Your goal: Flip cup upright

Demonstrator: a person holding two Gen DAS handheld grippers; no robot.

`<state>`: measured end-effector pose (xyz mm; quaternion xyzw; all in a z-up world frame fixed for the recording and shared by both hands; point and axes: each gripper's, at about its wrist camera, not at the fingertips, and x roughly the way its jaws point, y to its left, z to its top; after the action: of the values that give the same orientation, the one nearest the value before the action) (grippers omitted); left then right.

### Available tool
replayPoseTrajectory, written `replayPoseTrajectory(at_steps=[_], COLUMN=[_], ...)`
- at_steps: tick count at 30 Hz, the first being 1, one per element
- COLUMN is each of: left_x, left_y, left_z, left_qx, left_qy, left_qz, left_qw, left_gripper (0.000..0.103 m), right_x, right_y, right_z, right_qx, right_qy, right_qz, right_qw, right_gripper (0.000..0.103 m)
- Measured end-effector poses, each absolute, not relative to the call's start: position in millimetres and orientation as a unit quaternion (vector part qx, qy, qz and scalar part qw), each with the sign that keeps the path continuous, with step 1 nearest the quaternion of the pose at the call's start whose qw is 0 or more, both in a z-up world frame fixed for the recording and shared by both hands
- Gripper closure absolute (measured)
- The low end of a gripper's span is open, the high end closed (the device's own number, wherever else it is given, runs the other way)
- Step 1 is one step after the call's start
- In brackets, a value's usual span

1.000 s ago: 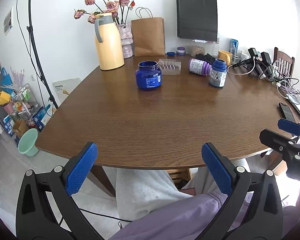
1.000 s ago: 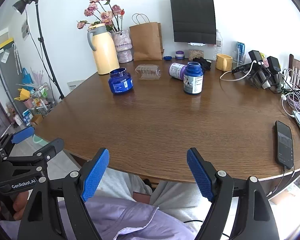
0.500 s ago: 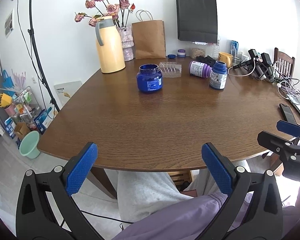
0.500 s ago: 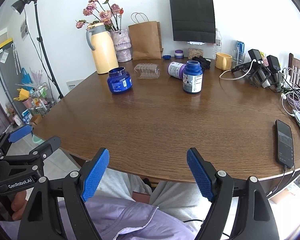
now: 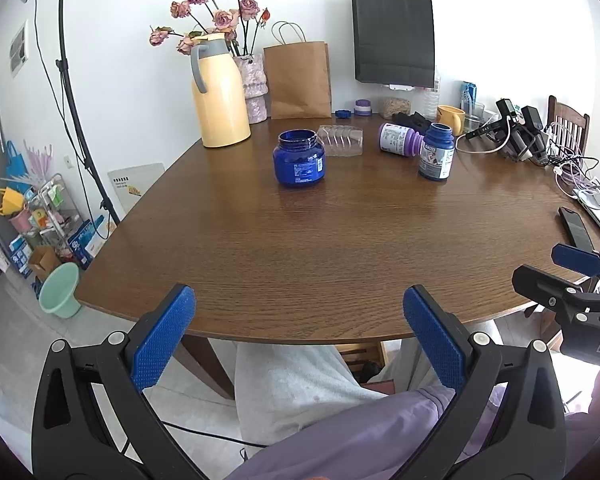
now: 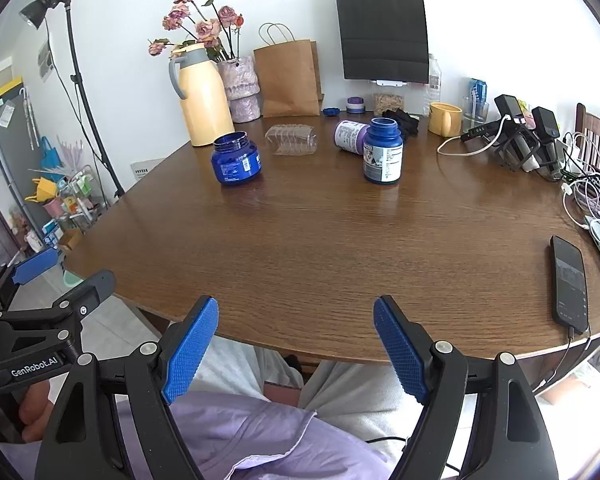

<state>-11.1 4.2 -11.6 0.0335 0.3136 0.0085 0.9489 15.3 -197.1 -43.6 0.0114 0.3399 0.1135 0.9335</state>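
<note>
A clear ribbed plastic cup [image 5: 341, 141] lies on its side at the far part of the round wooden table [image 5: 340, 248], just behind a wide blue jar [image 5: 299, 158]. It also shows in the right wrist view [image 6: 293, 141]. My left gripper [image 5: 299, 338] is open and empty, held at the table's near edge over the person's lap. My right gripper [image 6: 296, 350] is open and empty too, also at the near edge, far from the cup.
A blue bottle [image 6: 382, 155] stands upright and a purple bottle [image 6: 350, 136] lies on its side right of the cup. A yellow jug [image 5: 219, 92], vase and paper bags [image 5: 299, 79] stand at the back. A phone [image 6: 569, 283], cables and chargers lie at the right.
Both grippers have moved slightly forward toward the table; the far objects look a little nearer. Both stay open. Nothing on the table has moved.
</note>
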Motion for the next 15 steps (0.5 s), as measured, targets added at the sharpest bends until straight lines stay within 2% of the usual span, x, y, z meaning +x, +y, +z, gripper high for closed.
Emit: replayPoseTrajectory(at_steps=[15], left_x=[-11.3], left_y=[3.6], left_z=[-12.7], left_qx=[0.033], left_qy=[0.316], left_qz=[0.008], left_qw=[0.948], left_gripper=[0.0], right_x=[15.6], right_y=[-197.0], right_z=[-44.3], right_qx=[0.012], right_qy=[0.341], right_qz=[0.113], right_qw=[0.933], right_gripper=[0.02])
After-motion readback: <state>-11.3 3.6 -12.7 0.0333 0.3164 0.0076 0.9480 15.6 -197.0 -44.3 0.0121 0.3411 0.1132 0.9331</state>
